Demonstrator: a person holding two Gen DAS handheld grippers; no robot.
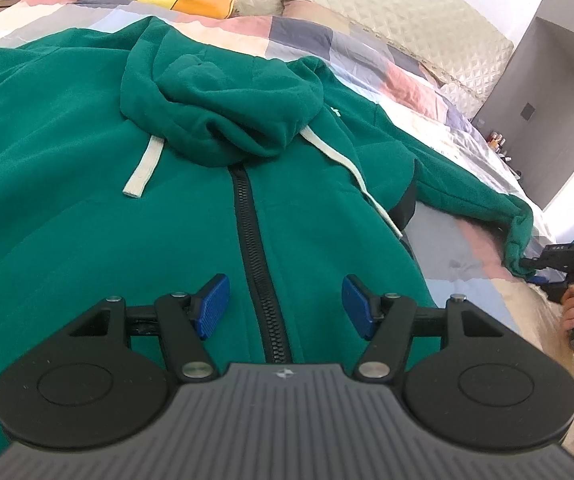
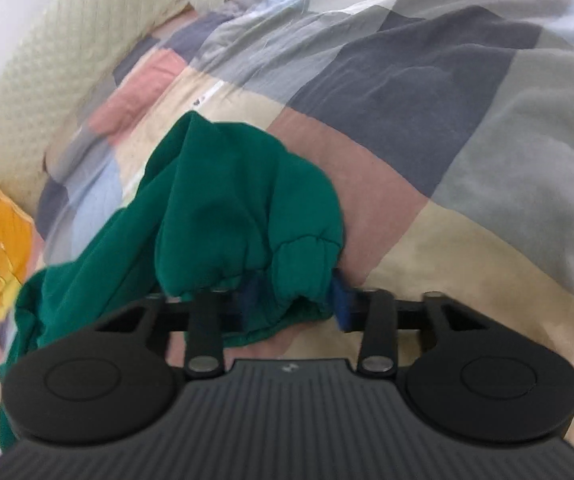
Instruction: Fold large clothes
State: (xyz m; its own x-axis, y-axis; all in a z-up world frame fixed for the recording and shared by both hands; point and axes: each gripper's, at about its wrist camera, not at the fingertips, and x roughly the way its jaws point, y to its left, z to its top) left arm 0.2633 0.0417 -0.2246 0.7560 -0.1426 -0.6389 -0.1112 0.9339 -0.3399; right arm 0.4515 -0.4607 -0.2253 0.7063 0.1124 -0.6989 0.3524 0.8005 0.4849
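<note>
One green hoodie (image 1: 87,200) lies flat on the patchwork quilt (image 1: 367,52), its two white drawstrings (image 1: 143,172) beside the zipper (image 1: 255,248), over which the left gripper (image 1: 285,306) hovers released, while the right gripper (image 2: 293,304) clenches the sleeve cuff (image 2: 299,264).

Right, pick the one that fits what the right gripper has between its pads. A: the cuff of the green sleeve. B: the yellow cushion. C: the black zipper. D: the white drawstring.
A: in the right wrist view the right gripper has its blue pads closed on the gathered sleeve cuff of the green hoodie.
</note>
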